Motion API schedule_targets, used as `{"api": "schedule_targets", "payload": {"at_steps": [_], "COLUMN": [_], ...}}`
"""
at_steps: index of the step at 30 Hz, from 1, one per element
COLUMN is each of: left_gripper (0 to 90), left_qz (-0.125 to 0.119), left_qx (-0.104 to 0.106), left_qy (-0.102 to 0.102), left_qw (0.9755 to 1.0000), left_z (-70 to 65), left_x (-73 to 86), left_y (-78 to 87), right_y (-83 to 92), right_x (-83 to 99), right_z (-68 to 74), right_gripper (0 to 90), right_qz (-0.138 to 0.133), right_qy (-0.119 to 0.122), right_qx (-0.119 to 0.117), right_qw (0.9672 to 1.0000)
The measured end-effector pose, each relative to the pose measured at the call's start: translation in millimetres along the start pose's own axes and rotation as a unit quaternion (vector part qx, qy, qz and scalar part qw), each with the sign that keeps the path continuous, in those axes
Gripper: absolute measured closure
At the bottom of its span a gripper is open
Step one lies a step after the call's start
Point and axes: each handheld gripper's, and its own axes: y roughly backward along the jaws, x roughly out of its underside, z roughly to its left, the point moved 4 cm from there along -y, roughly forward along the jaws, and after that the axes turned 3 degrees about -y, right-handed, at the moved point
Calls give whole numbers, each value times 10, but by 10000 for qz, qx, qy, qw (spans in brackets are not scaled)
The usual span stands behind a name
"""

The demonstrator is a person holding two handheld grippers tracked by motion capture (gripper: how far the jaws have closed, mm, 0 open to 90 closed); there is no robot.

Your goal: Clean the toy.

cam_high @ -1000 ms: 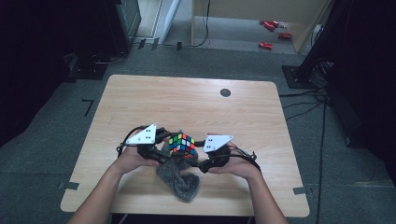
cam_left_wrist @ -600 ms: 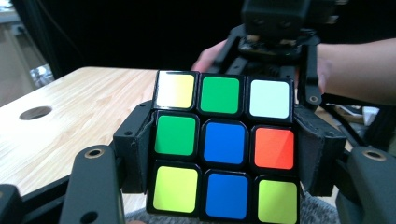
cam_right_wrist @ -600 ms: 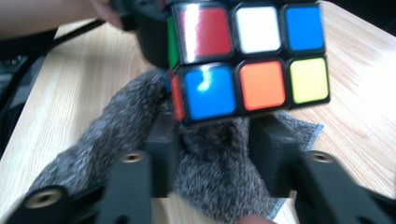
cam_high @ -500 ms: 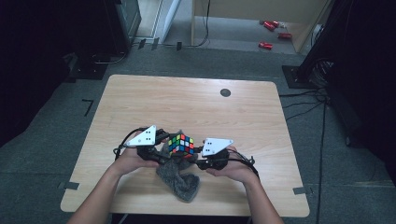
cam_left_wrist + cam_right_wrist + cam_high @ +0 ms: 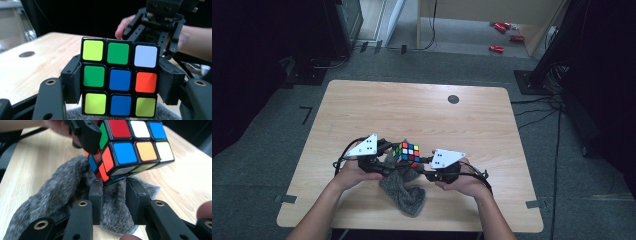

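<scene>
Left gripper (image 5: 388,152) clamps the cube (image 5: 407,153) at a middling opening: in the left gripper view its two pads press flat on the cube's (image 5: 119,80) opposite side faces, at the height of the middle row, and the face toward that camera stands upright and square, showing yellow-green, green and white stickers on top, green, blue and orange in the middle, and yellow-green, blue, yellow-green below.

Right gripper (image 5: 426,167) sits just beside the cube on the other side, its jaws having just been closing to a narrow gap. In the right gripper view the gripper's (image 5: 115,202) pads stand close together right under the cube's (image 5: 130,147) lowest corner; they look to be at or just short of that corner, and I cannot tell whether they pinch it. From this side the cube is tilted, one corner down, a blue-centred face toward the camera and a red-and-orange face turned left.

Being a cube, it has no long axis; it is held off the tabletop (image 5: 422,110) near the front edge, between the two hands, above a grey furry cloth (image 5: 404,190). The cloth (image 5: 57,195) lies crumpled on the tabletop beneath both grippers and trails toward the person. A dark round hole (image 5: 453,99) marks the tabletop farther back, well apart from the work.
</scene>
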Motion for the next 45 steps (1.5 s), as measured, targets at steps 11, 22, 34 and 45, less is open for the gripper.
{"api": "schedule_targets", "payload": {"at_steps": [11, 22, 34, 45], "left_gripper": [352, 351, 348, 349], "left_qz": [-231, -366, -23, 271], "left_qx": [221, 29, -127, -356], "left_qy": [204, 544, 487, 292], "left_qw": [9993, 9978, 9987, 9986], "left_z": [-35, 49, 31, 8], "left_x": [10, 38, 64, 56], "left_y": [-29, 30, 7, -3], "right_y": [-310, -298, -190, -215], "right_x": [89, 38, 54, 49], "right_z": [65, 108, 82, 113], "right_gripper": [389, 583, 643, 675], "right_qz": [157, -152, -161, -100], "right_qy": [-629, -477, -83, -141], "right_qx": [361, 1116, 1429, 1613], "right_qw": [9972, 9925, 9896, 9868]}}
